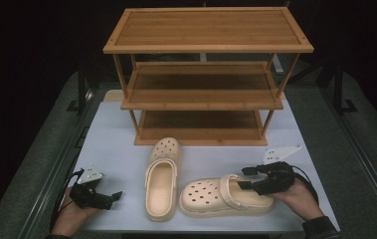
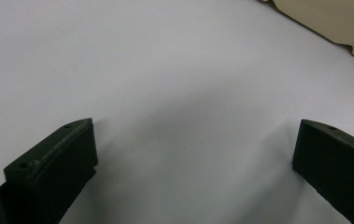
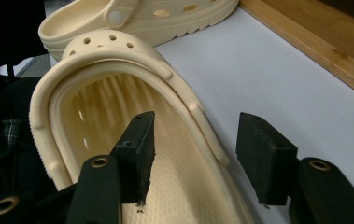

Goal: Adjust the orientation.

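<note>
Two cream clogs lie on the white table (image 1: pixel 114 144). One clog (image 1: pixel 161 180) points its toe away toward the rack. The other clog (image 1: pixel 208 196) lies crosswise with its toe to the left. My right gripper (image 1: pixel 244 178) is at this clog's heel end. In the right gripper view the jaws of my right gripper (image 3: pixel 196 119) straddle the side wall of the crosswise clog (image 3: pixel 95 107), one jaw inside and one outside, with gaps on both sides. My left gripper (image 1: pixel 112 198) rests low at the front left, open over bare table (image 2: pixel 195 149), with nothing between its jaws.
A three-tier bamboo shoe rack (image 1: pixel 206 74) stands at the back of the table, its shelves bare. Its bottom edge (image 3: pixel 315 42) runs close behind the clogs. The far clog (image 3: pixel 142 18) lies just beyond the near one. A clog's edge (image 2: pixel 333 18) lies ahead of my left gripper.
</note>
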